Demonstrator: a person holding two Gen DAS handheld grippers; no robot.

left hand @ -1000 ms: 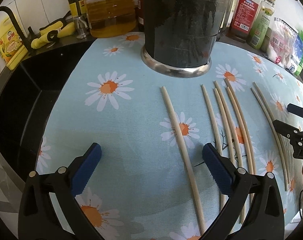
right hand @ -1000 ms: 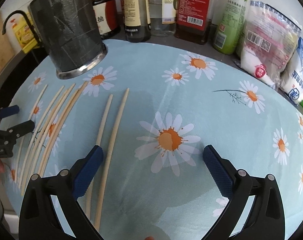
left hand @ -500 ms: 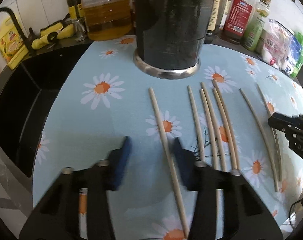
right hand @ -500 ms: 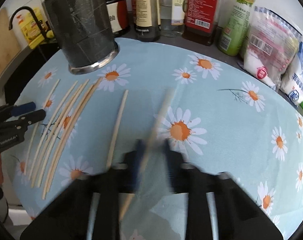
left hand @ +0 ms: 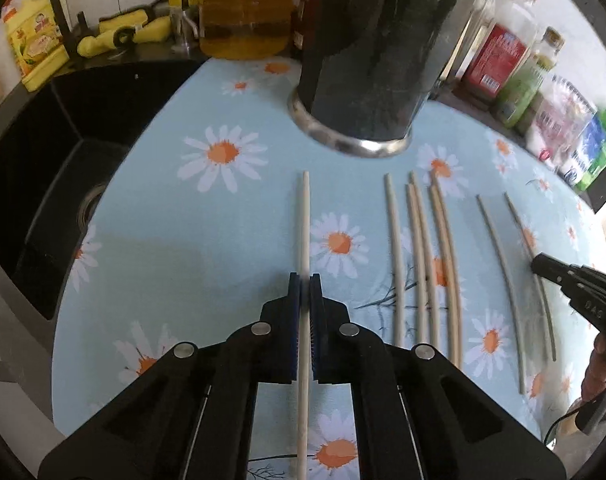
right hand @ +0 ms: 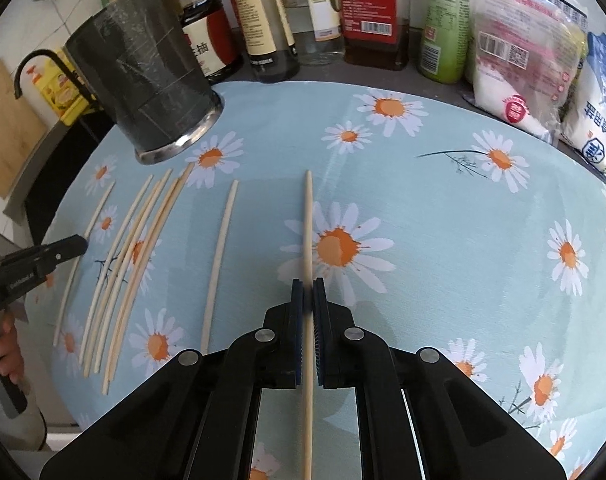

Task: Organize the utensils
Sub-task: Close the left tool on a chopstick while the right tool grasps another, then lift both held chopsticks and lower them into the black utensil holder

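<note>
Chopsticks: one clenched in left tongs, another clenched in right tongs | loose chopsticks on table between both tongs | holder ahead-left of right tongs

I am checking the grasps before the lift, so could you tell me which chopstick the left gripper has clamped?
The left gripper is shut on the leftmost chopstick, lying alone, apart from the cluster of chopsticks beside it.

Pale wooden chopsticks, flat on cloth
</note>
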